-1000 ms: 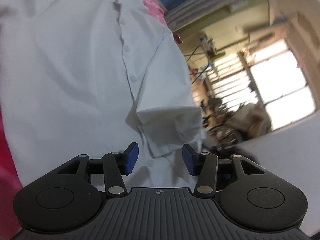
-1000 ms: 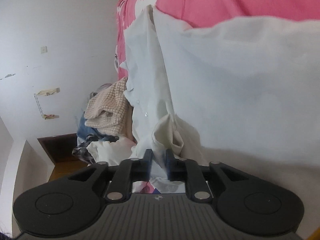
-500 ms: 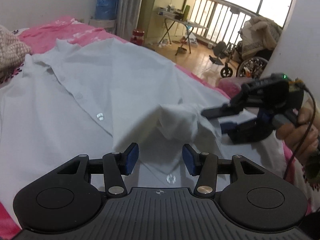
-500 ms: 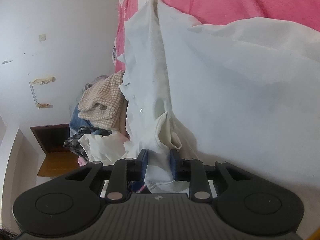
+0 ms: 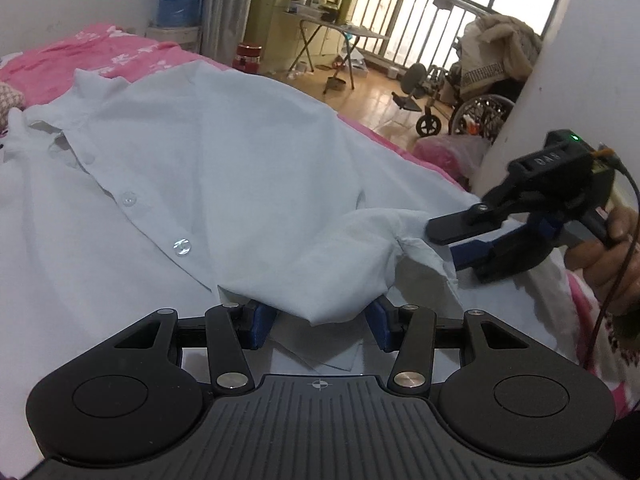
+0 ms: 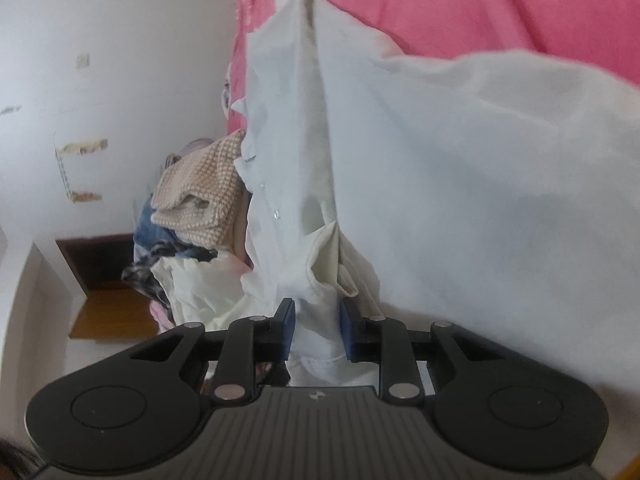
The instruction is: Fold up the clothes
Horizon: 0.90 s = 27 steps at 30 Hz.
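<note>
White button-up shirt (image 5: 208, 168) lies spread front-up on the pink bedspread (image 5: 100, 56), collar toward the far left, button placket running diagonally toward your left gripper (image 5: 320, 324). A loose fold of the shirt's fabric, sleeve or hem, I can't tell which, is lifted off the rest and drapes down between your left gripper's blue pads (image 5: 260, 320); jaws there stand wide apart, cloth hanging in the gap, not clamped. Your right gripper (image 6: 317, 330) has a bunch of the same white fabric between its fingers, jaws only partway closed with cloth filling the gap; firm pinch or loose, can't tell. From the left wrist view that right gripper (image 5: 460, 240) sits at the right edge of the shirt, your hand (image 5: 608, 256) on its handle, green light lit on top. Beyond the shirt in the right wrist view: a pile of other clothes (image 6: 192, 216), beige knit on top, against the white wall (image 6: 100, 60). Far room: folding table (image 5: 336, 28), wheelchair (image 5: 460, 100), balcony railing (image 5: 420, 4).
</note>
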{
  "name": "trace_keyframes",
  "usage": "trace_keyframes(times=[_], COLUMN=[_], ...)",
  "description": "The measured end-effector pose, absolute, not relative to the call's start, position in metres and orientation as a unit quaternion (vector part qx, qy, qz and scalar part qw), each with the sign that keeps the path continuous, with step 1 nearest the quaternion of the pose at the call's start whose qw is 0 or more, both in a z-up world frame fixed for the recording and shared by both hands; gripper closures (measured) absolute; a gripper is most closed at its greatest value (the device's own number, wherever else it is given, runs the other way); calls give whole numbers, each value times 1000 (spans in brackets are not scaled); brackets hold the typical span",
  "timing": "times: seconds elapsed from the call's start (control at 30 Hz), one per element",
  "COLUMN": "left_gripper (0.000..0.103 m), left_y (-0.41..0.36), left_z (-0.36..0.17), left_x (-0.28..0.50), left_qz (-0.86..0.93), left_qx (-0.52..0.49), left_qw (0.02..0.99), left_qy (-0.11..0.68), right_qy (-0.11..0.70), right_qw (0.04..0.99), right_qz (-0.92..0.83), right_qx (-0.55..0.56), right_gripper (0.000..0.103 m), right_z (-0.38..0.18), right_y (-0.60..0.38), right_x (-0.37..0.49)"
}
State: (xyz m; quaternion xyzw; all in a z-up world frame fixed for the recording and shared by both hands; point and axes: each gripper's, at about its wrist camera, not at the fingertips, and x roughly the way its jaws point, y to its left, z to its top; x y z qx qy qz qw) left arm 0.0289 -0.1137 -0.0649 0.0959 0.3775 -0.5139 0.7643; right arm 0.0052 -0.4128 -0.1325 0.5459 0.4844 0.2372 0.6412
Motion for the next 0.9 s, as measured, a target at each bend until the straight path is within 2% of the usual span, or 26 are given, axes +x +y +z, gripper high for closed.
trace_keyframes(times=[0.07, 0.4, 0.43, 0.47, 0.5, 0.53, 0.57, 0.67, 0.9], left_gripper=[55, 54, 58, 71, 75, 83, 93, 99, 99], left_y=[-110, -115, -116, -117, -118, -117, -115, -106, -62], left_z=[-61, -68, -68, -68, -67, -66, -66, -60, -40], left_x=[27, 19, 18, 18, 18, 18, 18, 21, 18], left_qz=[-517, -502, -496, -491, -487, -483, -479, -471, -468], left_qx=[87, 116, 117, 117, 116, 108, 100, 47, -94], left_qw=[763, 771, 773, 776, 777, 778, 779, 775, 717], left_qy=[378, 375, 377, 378, 382, 387, 392, 419, 508], right_qy=[477, 492, 494, 498, 501, 504, 506, 506, 540], right_qw=[650, 663, 665, 668, 672, 677, 681, 685, 645], right_qz=[243, 261, 263, 264, 265, 267, 269, 278, 325], right_qx=[539, 500, 495, 487, 476, 465, 457, 444, 432], right_gripper=[62, 63, 69, 74, 79, 91, 95, 99, 99], right_z=[-127, -126, -125, -124, -121, -119, -116, -105, -65], right_y=[-416, -399, -397, -394, -391, -389, -388, -386, -386], right_x=[2, 7, 8, 8, 8, 8, 8, 3, -14])
